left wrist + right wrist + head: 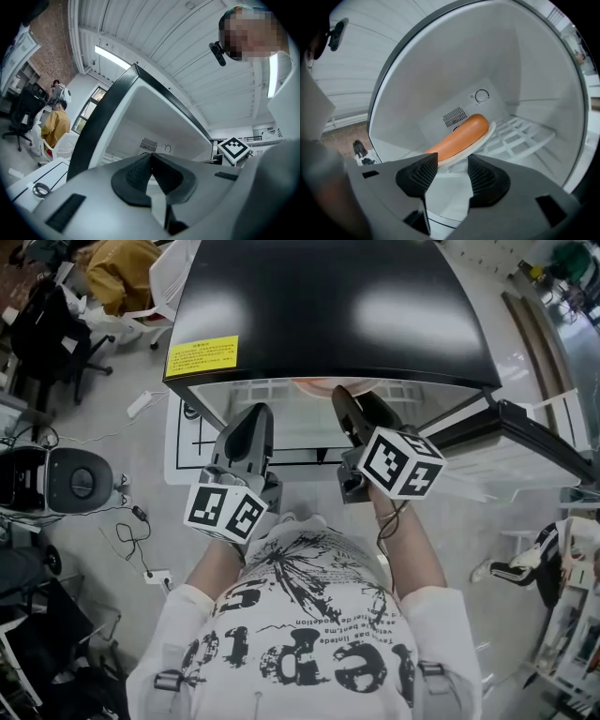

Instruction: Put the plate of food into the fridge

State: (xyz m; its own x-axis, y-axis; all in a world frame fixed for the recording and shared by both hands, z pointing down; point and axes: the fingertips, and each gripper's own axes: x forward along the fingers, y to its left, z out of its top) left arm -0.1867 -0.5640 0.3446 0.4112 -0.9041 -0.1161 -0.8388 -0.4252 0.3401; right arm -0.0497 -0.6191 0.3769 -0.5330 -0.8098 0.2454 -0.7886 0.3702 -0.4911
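Note:
An orange sausage (460, 137) lies on a white plate (485, 135), which rests on the white grid shelf (522, 136) inside the open fridge (328, 306). My right gripper (452, 173) reaches into the fridge and is open, its pads spread to either side of the plate's near rim without pressing on it. In the head view only a sliver of the sausage (323, 384) shows under the fridge's black top, just ahead of the right gripper (352, 413). My left gripper (251, 423) hangs at the fridge mouth, tilted upward. Its jaws (151, 161) are shut on nothing.
The fridge door (525, 442) stands swung out to the right. A white panel (186, 442) lies on the floor at the fridge's left. A white appliance (70, 479), cables and an office chair (47, 329) crowd the left floor. A person in yellow (56, 124) sits far left.

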